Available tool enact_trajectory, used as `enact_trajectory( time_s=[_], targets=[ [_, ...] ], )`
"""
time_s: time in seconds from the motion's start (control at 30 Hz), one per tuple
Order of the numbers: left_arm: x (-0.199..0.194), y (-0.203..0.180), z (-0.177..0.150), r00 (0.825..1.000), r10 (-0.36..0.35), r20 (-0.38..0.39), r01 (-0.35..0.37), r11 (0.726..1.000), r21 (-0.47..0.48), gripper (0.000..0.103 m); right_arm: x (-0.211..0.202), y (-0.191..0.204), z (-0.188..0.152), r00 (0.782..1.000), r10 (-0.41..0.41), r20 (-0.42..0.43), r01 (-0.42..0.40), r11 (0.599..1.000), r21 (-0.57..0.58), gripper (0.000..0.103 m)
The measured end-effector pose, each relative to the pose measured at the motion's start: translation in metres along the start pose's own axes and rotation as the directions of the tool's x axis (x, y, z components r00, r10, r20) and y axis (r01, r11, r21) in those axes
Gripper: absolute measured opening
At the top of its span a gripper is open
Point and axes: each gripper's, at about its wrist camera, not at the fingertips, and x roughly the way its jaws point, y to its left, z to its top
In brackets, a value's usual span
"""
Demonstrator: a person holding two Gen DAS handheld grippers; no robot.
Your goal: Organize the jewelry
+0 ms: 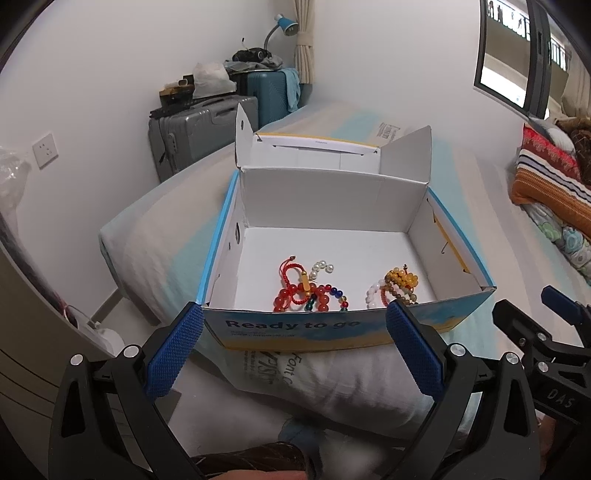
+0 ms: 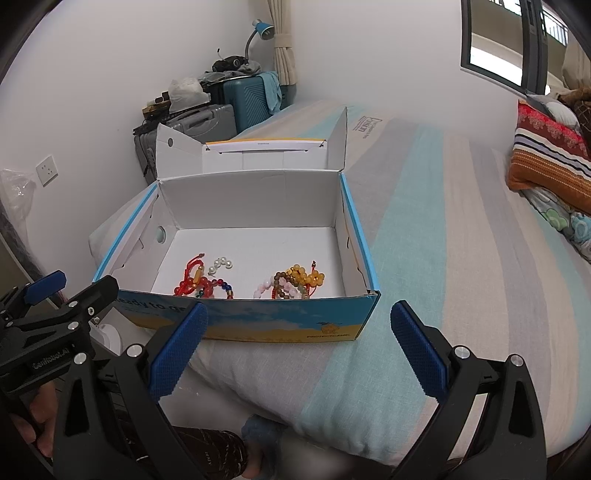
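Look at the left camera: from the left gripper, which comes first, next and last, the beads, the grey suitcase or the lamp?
1. Beads, in the box just ahead of the left gripper.
2. Grey suitcase, against the wall beyond the bed.
3. Lamp, highest and farthest back.

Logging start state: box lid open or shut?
Open. The box has its lid folded back, and bracelets show inside.

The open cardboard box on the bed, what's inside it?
Two small heaps of beaded bracelets lie in the box: a red heap with pearls on the left, a yellow, pink and brown heap on the right. The front wall hides their nearest beads.
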Motion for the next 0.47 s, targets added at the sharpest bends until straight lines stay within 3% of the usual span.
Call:
enact_trajectory(
  time_s=[0.47],
  targets=[
    [-0.0039,-0.0065,-0.001,1.0,-0.017,0.009,0.017,1.0,0.021,0.097,0.0012,-0.0018,-0.0015,1.0,0.001,-0.001,-0.001,1.0,-0.005,0.095]
  ],
)
